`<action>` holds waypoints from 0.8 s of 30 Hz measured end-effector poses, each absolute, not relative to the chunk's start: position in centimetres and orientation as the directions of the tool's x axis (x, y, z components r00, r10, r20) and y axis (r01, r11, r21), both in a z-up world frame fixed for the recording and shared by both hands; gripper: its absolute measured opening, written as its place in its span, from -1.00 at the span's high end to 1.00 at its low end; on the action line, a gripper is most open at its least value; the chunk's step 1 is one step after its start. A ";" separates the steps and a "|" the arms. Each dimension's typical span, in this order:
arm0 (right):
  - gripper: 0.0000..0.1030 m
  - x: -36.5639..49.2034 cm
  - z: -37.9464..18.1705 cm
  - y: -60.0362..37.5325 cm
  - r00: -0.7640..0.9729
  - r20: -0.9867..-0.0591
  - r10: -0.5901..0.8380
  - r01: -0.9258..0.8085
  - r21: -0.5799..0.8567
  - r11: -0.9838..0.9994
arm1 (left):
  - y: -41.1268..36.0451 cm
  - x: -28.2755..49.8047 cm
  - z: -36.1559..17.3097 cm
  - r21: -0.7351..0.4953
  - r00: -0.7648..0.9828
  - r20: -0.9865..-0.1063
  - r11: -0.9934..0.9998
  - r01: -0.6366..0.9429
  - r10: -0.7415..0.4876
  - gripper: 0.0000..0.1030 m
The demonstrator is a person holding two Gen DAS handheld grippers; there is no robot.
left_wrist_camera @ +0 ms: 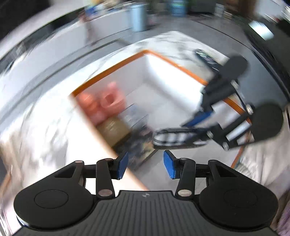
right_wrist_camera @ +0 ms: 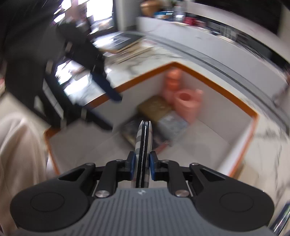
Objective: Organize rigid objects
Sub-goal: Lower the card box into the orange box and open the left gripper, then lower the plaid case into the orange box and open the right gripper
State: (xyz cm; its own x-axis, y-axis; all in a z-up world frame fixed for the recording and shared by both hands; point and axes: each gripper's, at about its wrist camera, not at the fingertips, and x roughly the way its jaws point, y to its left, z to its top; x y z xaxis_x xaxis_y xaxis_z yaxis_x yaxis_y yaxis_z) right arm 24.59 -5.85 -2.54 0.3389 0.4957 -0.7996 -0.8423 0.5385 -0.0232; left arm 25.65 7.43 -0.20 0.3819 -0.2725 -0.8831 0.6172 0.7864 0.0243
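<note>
Right wrist view: right gripper [right_wrist_camera: 142,166] clamps a striped flat case [right_wrist_camera: 144,143] edge-on over orange-rimmed bin [right_wrist_camera: 252,116]; left gripper [left_wrist_camera: 145,164] empty, jaws apart. Lower case w/o tilting, beside boxes.

Everything hangs off the marbled tabletop [left_wrist_camera: 36,127] here, white with grey veins and badly smeared by motion. At its far edge in the right wrist view lies a stack of flat boards or papers [right_wrist_camera: 126,45], though the blur makes that hard to call. Beyond the tabletop, a long pale counter [right_wrist_camera: 199,36] sweeps across the background, clutter along its top. Past the tabletop in the left wrist view there's a tall pale cylinder [left_wrist_camera: 138,18], and to its right a blue container [left_wrist_camera: 178,8]. Cream cloth [right_wrist_camera: 18,145] sits at the tabletop's near edge.
</note>
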 end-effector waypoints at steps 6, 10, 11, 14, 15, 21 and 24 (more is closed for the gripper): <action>0.67 23.7 -3.1 -2.3 0.266 -0.847 0.460 -0.928 -0.094 0.362 | 10.9 26.4 -0.1 -0.092 0.293 -0.924 0.887 0.453 -0.246 0.23; 0.68 23.5 -4.3 -0.1 0.257 -0.877 0.406 -0.958 -0.177 0.224 | 11.4 26.3 -1.4 -0.143 0.260 -0.924 0.882 0.448 -0.282 0.32; 0.68 23.4 -4.4 0.3 0.264 -0.880 0.396 -0.961 -0.204 0.186 | 11.5 26.0 -1.4 -0.149 0.257 -0.923 0.880 0.451 -0.288 0.34; 0.67 22.8 -5.3 1.7 0.309 -0.879 0.364 -0.950 -0.307 0.065 | 12.2 24.6 -1.2 -0.163 0.253 -0.919 0.875 0.457 -0.303 0.36; 0.68 22.7 -5.6 2.0 0.320 -0.879 0.353 -0.943 -0.330 0.035 | 12.2 24.5 -1.4 -0.169 0.251 -0.917 0.873 0.458 -0.309 0.36; 0.65 22.5 -6.9 3.0 0.315 -0.894 0.320 -0.937 -0.347 -0.048 | 12.5 24.3 -2.0 -0.182 0.255 -0.909 0.865 0.468 -0.330 0.37; 0.57 23.4 -6.6 3.2 0.257 -0.917 0.304 -0.965 -0.262 0.024 | 12.6 23.9 -2.2 -0.187 0.251 -0.908 0.862 0.470 -0.334 0.37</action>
